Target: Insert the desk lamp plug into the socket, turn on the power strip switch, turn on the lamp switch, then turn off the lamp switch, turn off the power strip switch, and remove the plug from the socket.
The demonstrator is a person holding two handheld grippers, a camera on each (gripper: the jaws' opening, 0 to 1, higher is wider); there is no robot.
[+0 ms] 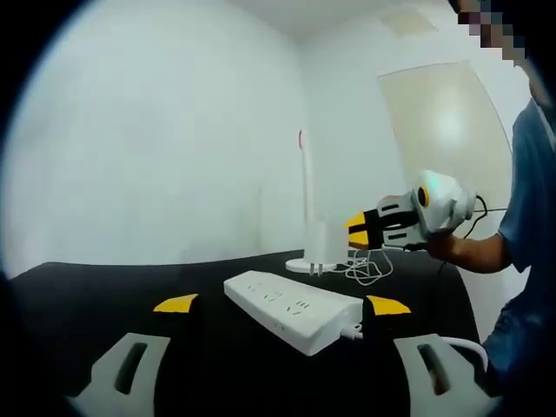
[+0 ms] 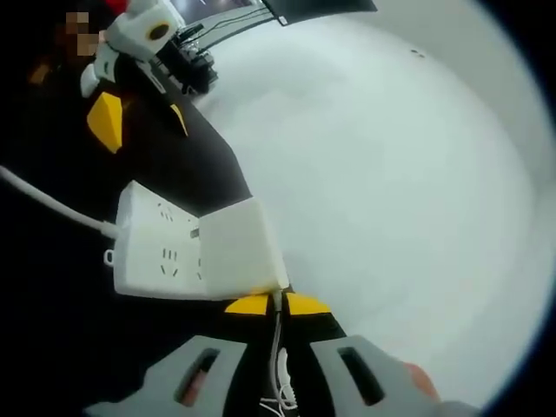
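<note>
The right gripper [image 2: 278, 304], fingers clamped on the white box-shaped lamp plug [image 2: 239, 248], held it off the white plastic power strip [image 1: 294, 309] on the black table [image 1: 104, 287], the left gripper [image 1: 280, 305] open; misalignment might jam the prongs.

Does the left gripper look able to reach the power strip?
Probably yes: the power strip lies just ahead of the left gripper, whose jaws stand open, with nothing between them on the black table.

My left tongs [image 1: 278, 306] stood open over the black counter [image 1: 104, 287], the white power strip [image 1: 294, 309] between their tips; my right tongs [image 1: 358, 228] gripped the plug [image 1: 319, 246].
</note>
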